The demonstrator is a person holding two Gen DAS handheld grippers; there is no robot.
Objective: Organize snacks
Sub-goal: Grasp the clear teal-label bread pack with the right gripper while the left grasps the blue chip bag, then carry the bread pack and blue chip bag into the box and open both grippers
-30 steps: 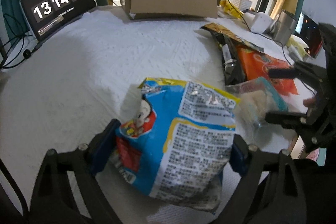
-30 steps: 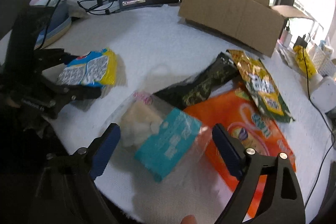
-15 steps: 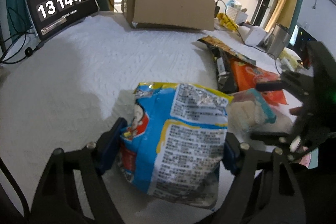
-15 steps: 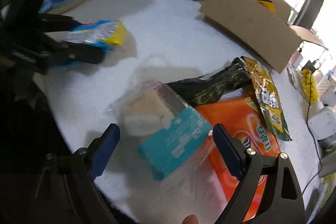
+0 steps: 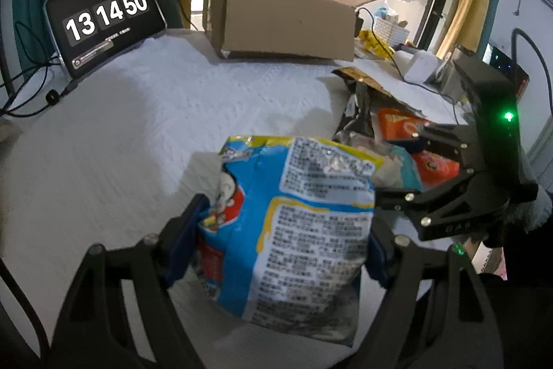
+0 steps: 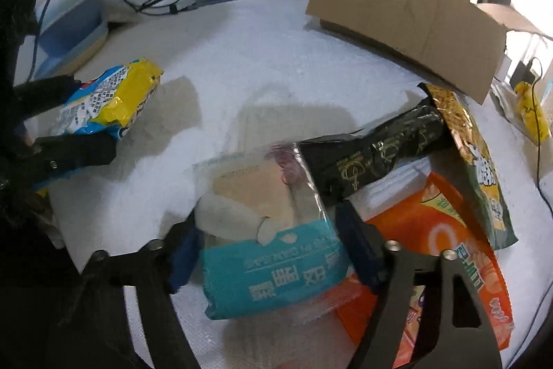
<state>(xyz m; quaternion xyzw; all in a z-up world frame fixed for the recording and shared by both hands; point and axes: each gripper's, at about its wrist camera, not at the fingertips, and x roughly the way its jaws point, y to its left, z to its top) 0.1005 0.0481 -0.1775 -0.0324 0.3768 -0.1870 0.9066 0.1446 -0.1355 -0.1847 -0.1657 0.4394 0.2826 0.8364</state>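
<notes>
My left gripper point(image 5: 283, 237) is shut on a blue and yellow snack bag point(image 5: 293, 230) and holds it above the white cloth; the bag also shows in the right wrist view point(image 6: 107, 99). My right gripper point(image 6: 269, 248) is closed around a clear packet with a teal label point(image 6: 269, 251), its blue pads touching both sides; the gripper also shows in the left wrist view point(image 5: 411, 168). A black packet point(image 6: 380, 154), a green-gold bag point(image 6: 477, 161) and an orange bag point(image 6: 449, 251) lie to the right. An open cardboard box point(image 5: 283, 19) stands at the back.
A tablet clock point(image 5: 103, 19) leans at the back left with cables beside it. A white adapter point(image 5: 421, 68), a basket point(image 5: 390, 26) and a metal cup point(image 5: 452, 71) sit at the far right. The white cloth point(image 5: 138, 134) covers the table.
The right gripper has closed in on the teal-label packet, which has shifted under it. The left gripper has lifted and tilted the blue bag, and the right gripper has come closer to it.
</notes>
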